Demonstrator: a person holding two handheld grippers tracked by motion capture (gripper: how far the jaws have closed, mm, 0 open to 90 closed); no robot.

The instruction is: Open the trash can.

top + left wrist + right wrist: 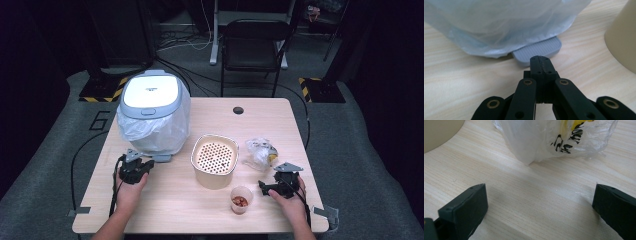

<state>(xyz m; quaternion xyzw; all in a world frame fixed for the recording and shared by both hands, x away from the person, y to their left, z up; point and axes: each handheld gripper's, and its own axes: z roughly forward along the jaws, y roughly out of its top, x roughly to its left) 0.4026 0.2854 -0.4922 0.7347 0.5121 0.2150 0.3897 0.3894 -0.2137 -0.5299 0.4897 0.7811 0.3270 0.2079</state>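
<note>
My left gripper (143, 167) rests on the table at the left, held by a hand. Its jaws are shut with nothing between them. In the left gripper view my left gripper (540, 60) points at the grey foot pedal (539, 48) of a white-lidded bin (150, 95), just short of touching it. The bin's clear plastic liner (499, 22) hangs over the pedal. My right gripper (272, 181) lies at the right front, jaws wide open and empty. In the right gripper view my right gripper (540, 195) faces a crumpled plastic bag (554, 137) with something yellow inside.
A cream bucket (215, 175) with a perforated insert stands mid-table, between the bin and the plastic bag (259, 152). A small clear cup (241, 200) of reddish-brown pieces sits at the front, left of my right hand. A black chair (255, 45) stands beyond the table.
</note>
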